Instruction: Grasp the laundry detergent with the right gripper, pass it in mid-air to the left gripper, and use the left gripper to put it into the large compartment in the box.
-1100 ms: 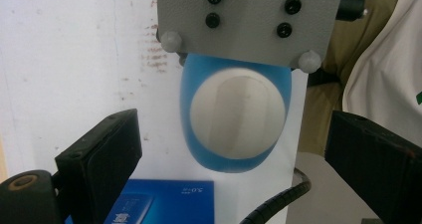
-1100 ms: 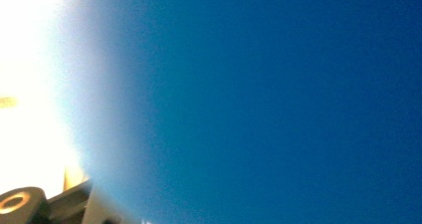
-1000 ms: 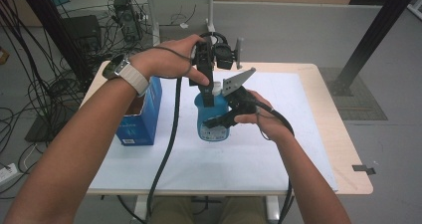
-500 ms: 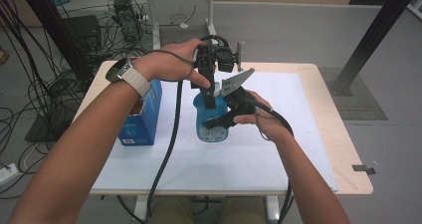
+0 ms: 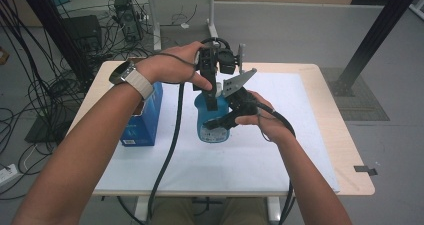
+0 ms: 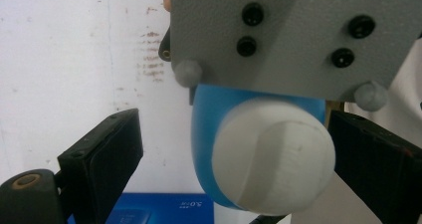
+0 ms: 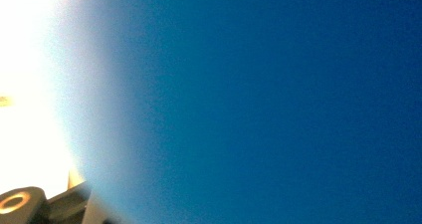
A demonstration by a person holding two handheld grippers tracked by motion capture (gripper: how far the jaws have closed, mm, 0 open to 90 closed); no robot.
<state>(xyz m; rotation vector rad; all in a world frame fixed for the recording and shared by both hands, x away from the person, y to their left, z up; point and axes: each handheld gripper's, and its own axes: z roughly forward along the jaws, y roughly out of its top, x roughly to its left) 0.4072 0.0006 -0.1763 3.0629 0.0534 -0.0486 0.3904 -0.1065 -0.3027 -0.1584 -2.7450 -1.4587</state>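
Note:
A blue bottle [image 5: 212, 129] with a white cap [image 6: 273, 157] stands upright on the white mat [image 5: 280, 150] in the middle of the table. My right gripper [image 5: 220, 121] comes in from the right and is shut on the bottle's body; its grey plate [image 5: 237, 82] tilts up beside the neck. In the right gripper view the blue bottle [image 7: 273, 104] sits blurred right against the lens. My left gripper [image 5: 212, 101] points down over the bottle's top. Its jaws are open around the cap, the left one clearly apart from it, the right one close beside it.
A blue carton [image 5: 145, 117] stands on the table's left side, under my left forearm, and its top [image 6: 149, 211] lies below the cap. Cables trail from both grippers toward the front edge. The wooden table edge [image 5: 350, 150] borders the mat on the right.

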